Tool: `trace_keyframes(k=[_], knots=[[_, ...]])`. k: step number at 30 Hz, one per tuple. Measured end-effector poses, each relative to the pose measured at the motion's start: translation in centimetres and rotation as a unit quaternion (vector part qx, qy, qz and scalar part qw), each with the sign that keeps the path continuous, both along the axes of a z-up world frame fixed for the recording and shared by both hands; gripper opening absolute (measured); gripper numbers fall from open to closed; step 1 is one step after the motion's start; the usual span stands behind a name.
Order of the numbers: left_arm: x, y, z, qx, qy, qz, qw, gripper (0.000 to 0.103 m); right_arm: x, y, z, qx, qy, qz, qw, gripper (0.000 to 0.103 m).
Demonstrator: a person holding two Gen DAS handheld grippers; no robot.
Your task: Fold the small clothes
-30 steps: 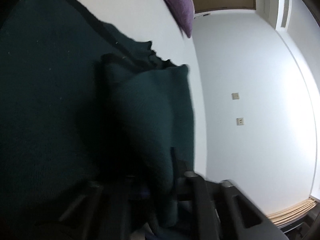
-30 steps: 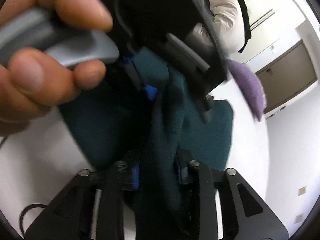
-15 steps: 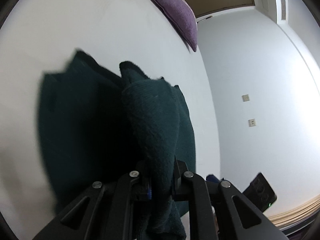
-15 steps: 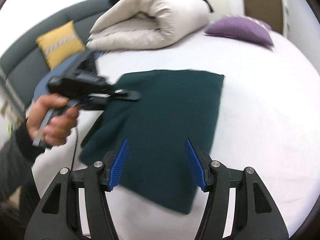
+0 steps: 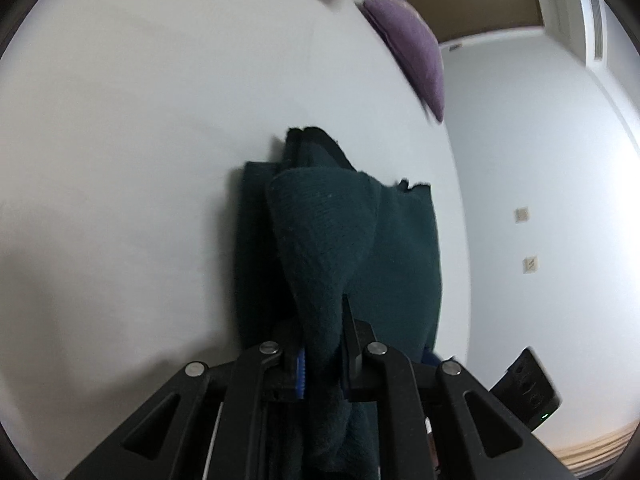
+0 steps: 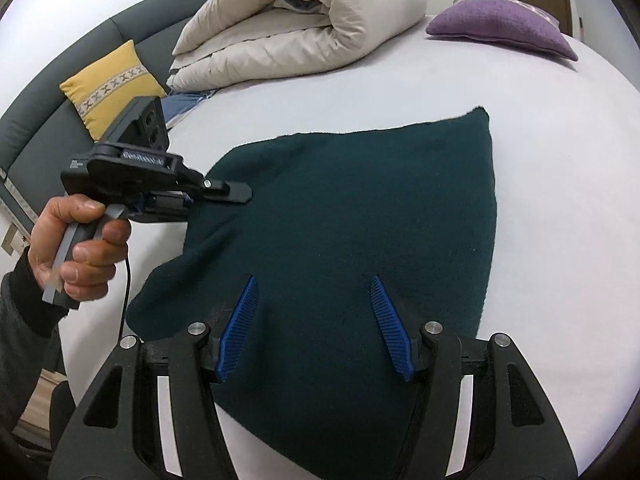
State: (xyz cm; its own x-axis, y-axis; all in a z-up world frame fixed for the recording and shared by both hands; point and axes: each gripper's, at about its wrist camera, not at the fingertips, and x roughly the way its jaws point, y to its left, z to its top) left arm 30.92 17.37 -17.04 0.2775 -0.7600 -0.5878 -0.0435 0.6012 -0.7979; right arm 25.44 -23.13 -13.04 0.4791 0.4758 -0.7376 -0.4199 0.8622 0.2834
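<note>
Now the teal cloth (image 6: 360,216) lies folded over on the bed (image 6: 560,200), L gripper (image 5: 324,364) clenched on its corner, R gripper (image 6: 314,320) just opened w/ nothing between, so more folds are prob. left.

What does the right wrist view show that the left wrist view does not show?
Only the right wrist view shows the person's left hand holding the left tongs, the yellow cushion, the grey headboard, and the right tongs open and empty, their jaws having just been opening.

Only the left wrist view shows the fabric pinched between the shut left tongs and two wall sockets.

Both show the dark green garment, purple cushion, rolled beige duvet and white bed.
</note>
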Motion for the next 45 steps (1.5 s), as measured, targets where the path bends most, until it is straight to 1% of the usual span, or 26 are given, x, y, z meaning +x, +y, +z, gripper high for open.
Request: trace_keyframes(k=[3, 6, 7, 8, 10, 11, 13, 15, 16, 18, 19, 20, 21, 23, 24, 26, 28, 30, 33, 34, 36, 38, 40, 42, 43, 45], knots=[[-0.1, -0.5, 0.0, 0.007, -0.013, 0.009, 0.9999, 0.014, -0.6, 0.6, 0.2, 0.002, -0.001, 0.004, 1.0, 0.058], [-0.8, 0.0, 0.9, 0.021, -0.024, 0.014, 0.9994, 0.014, -0.5, 1.1, 1.0, 0.039, 0.002, -0.002, 0.999, 0.058], [-0.8, 0.0, 1.1, 0.027, -0.027, 0.016, 0.9991, 0.016, 0.0, 2.3, 1.2, 0.054, 0.004, -0.004, 0.999, 0.058], [-0.9, 0.3, 1.5, 0.043, -0.028, 0.024, 0.9984, 0.017, 0.1, 2.1, 1.4, 0.069, 0.007, -0.006, 0.998, 0.058], [-1.5, 0.5, 2.6, 0.083, -0.041, 0.045, 0.9947, 0.022, 0.5, 2.1, 1.1, 0.075, 0.021, -0.006, 0.997, 0.058], [-2.3, 0.5, 4.0, 0.106, -0.064, 0.054, 0.9908, 0.022, 0.5, 2.3, 0.6, 0.07, 0.033, -0.003, 0.997, 0.058], [-3.8, 0.1, 6.0, 0.132, -0.099, 0.057, 0.9847, 0.022, 1.0, 2.2, -0.9, 0.08, 0.054, -0.002, 0.995, 0.058], [-6.2, -1.7, 8.4, 0.149, -0.147, 0.042, 0.977, 0.022, 1.5, 1.6, -1.9, 0.13, 0.071, -0.007, 0.989, 0.058], [-6.8, -2.6, 8.7, 0.152, -0.157, 0.035, 0.9752, 0.022, 1.8, 1.2, -2.3, 0.158, 0.081, -0.013, 0.984, 0.058], [-8.2, -4.8, 8.3, 0.174, -0.168, 0.011, 0.9702, 0.022, 2.3, 0.6, -2.9, 0.201, 0.099, -0.026, 0.974, 0.057], [-8.0, -6.2, 7.5, 0.188, -0.17, 0.006, 0.9673, 0.022, 2.4, 0.6, -3.1, 0.208, 0.102, -0.027, 0.972, 0.056], [-8.1, -6.9, 6.5, 0.204, -0.164, -0.004, 0.9651, 0.022, 2.4, 0.5, -3.2, 0.213, 0.105, -0.028, 0.971, 0.056], [-7.8, -7.4, 4.9, 0.214, -0.145, -0.008, 0.9661, 0.022, 2.4, 0.4, -3.3, 0.217, 0.108, -0.027, 0.97, 0.056], [-7.3, -7.8, 3.2, 0.229, -0.137, 0.0, 0.9638, 0.007, 2.3, 0.0, -3.2, 0.225, 0.12, -0.03, 0.966, 0.055], [-7.4, -7.5, 2.9, 0.233, -0.143, 0.002, 0.962, 0.007, 2.1, -0.3, -2.9, 0.229, 0.124, -0.032, 0.965, 0.055], [-7.5, -6.8, 2.7, 0.217, -0.145, 0.003, 0.9655, 0.007, 1.6, -1.0, -2.0, 0.248, 0.124, -0.028, 0.96, 0.057], [-7.7, -6.9, 2.7, 0.229, -0.156, -0.005, 0.9609, 0.007, 1.2, -1.8, -1.6, 0.275, 0.124, -0.024, 0.953, 0.057], [-8.1, -7.0, 2.7, 0.239, -0.168, -0.008, 0.9565, 0.007, 0.8, -2.5, -2.6, 0.287, 0.144, -0.027, 0.947, 0.057], [-8.3, -6.7, 2.5, 0.23, -0.172, -0.007, 0.958, 0.007, 0.3, -2.6, -5.8, 0.262, 0.181, -0.018, 0.948, 0.052], [-8.2, -6.7, 2.4, 0.228, -0.174, -0.007, 0.9579, 0.007, -0.1, -3.0, -6.3, 0.272, 0.184, -0.017, 0.945, 0.049], [-8.3, -6.4, 2.4, 0.225, -0.177, -0.01, 0.9581, 0.007, -0.7, -4.1, -6.5, 0.293, 0.189, -0.018, 0.937, 0.049], [-8.2, -6.5, 2.4, 0.222, -0.174, -0.012, 0.9594, 0.007, -0.8, -4.5, -6.2, 0.285, 0.192, -0.017, 0.939, 0.049], [-8.5, -6.3, 3.5, 0.225, -0.17, -0.013, 0.9594, 0.007, -0.7, -4.8, -5.2, 0.267, 0.19, -0.016, 0.945, 0.05], [-8.7, -5.9, 5.0, 0.238, -0.173, 0.005, 0.9556, 0.012, -0.3, -5.3, -3.7, 0.266, 0.171, -0.018, 0.949, 0.052], [-8.6, -5.8, 6.3, 0.244, -0.182, 0.019, 0.9522, 0.02, 0.1, -5.8, -2.8, 0.279, 0.161, -0.019, 0.946, 0.052], [-7.9, -6.3, 7.8, 0.241, -0.195, 0.027, 0.9503, 0.034, 1.6, -6.2, -1.2, 0.306, 0.145, -0.022, 0.941, 0.052]])
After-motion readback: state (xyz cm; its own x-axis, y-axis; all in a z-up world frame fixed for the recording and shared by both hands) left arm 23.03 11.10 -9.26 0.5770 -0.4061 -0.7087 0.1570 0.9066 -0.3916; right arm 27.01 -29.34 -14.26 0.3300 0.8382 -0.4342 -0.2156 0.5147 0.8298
